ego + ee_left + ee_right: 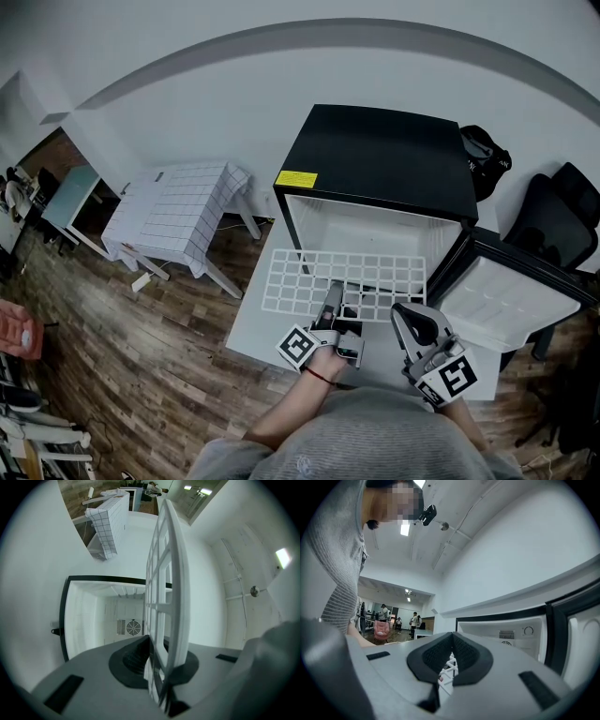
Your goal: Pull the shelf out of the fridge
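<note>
shelf (375, 274) at fridge (384, 159) mouth, near edge pinched in left gripper (334, 292); right gripper (401, 315) pressed together.

Checked-cloth table (178, 211), black bag (483, 155), dark office chair (553, 211), wooden floor (141, 356).

Shelf (342, 272) near edge hidden beneath left gripper (334, 291). Behind right gripper (451, 639) pads, only sliver of shelf grid shows. Background people (414, 619) too small to make out. Torso (375, 436) cut by bottom edge.

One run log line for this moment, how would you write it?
left gripper: shut on shelf edge | right gripper: shut, empty | fridge door: open
</note>
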The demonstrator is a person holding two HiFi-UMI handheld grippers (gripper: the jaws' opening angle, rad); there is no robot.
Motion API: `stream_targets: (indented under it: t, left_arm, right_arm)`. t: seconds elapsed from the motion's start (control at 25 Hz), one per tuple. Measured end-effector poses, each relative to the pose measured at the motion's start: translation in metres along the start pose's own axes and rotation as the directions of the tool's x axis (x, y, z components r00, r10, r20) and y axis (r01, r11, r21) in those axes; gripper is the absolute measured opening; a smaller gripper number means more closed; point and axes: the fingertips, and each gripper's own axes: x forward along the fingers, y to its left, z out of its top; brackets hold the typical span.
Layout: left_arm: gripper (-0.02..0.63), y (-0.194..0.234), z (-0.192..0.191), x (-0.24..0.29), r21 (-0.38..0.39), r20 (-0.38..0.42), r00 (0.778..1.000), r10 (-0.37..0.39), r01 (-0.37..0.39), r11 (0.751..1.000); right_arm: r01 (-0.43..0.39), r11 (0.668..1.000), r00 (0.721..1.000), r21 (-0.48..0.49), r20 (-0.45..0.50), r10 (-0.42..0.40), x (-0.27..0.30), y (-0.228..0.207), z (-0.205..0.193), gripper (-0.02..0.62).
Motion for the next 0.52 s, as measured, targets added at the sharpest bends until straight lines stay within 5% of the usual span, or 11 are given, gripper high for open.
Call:
stream_targets:
  t: [0.52]
  left_arm:
    - [0.037,0.011,-0.008,-0.003,0.014,-0.024,0.999,0.034,-0.034,0.999]
  right_arm:
    - [0.015,1.0,1.0,0.014,-0.015,-0.014,-0.004,-0.001,0.0,0.012]
